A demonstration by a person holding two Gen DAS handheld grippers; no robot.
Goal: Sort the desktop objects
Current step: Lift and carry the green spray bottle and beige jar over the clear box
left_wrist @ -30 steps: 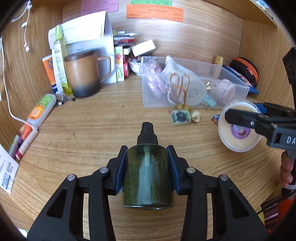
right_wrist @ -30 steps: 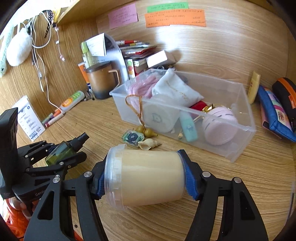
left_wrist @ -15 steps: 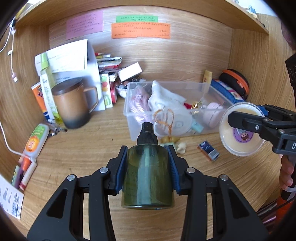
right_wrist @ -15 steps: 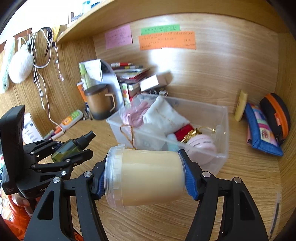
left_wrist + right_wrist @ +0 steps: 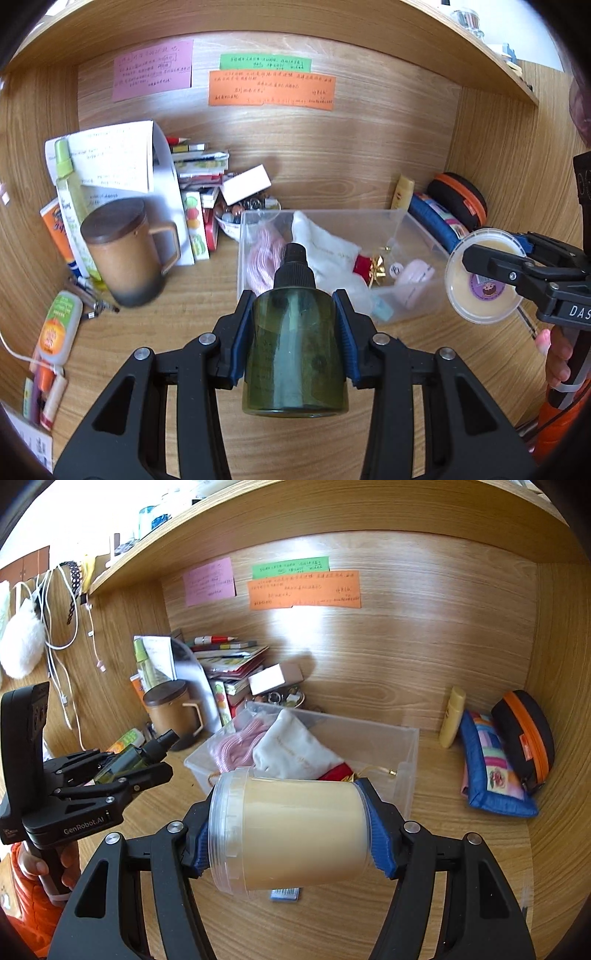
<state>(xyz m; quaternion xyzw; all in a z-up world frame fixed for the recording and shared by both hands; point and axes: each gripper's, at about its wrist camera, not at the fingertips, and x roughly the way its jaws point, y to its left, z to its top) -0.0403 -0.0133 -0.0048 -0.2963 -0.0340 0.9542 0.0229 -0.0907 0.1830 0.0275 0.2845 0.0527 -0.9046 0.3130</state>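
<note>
A: Left wrist view, item one?
B: Left gripper (image 5: 295,343), jaws closed on the green spray bottle (image 5: 295,350). Blue pads press both sides of the body. The long axis runs forward along the fingers, with the black nozzle leading.

A: What lies ahead of it?
B: Clear plastic bin (image 5: 417,229), beyond the nozzle and lower, on the desk (image 5: 184,314). It already holds a white pouch (image 5: 325,247) and pink items. A brown mug (image 5: 125,258) stands left of the bin, apart from it.

A: Right wrist view?
B: Right gripper (image 5: 291,834), jaws held fairly wide, clamped on the cream jar (image 5: 295,830). The jar lies crosswise, lid end to the left, pads on its two ends. The bin's near wall shows just past the jar.

A: Which hand is nearer the bin?
B: Hard to separate them. Both hang in front of it, bottle toward its left end, jar toward its middle. My reading: each load must be carried forward over the rim before it is let go.
</note>
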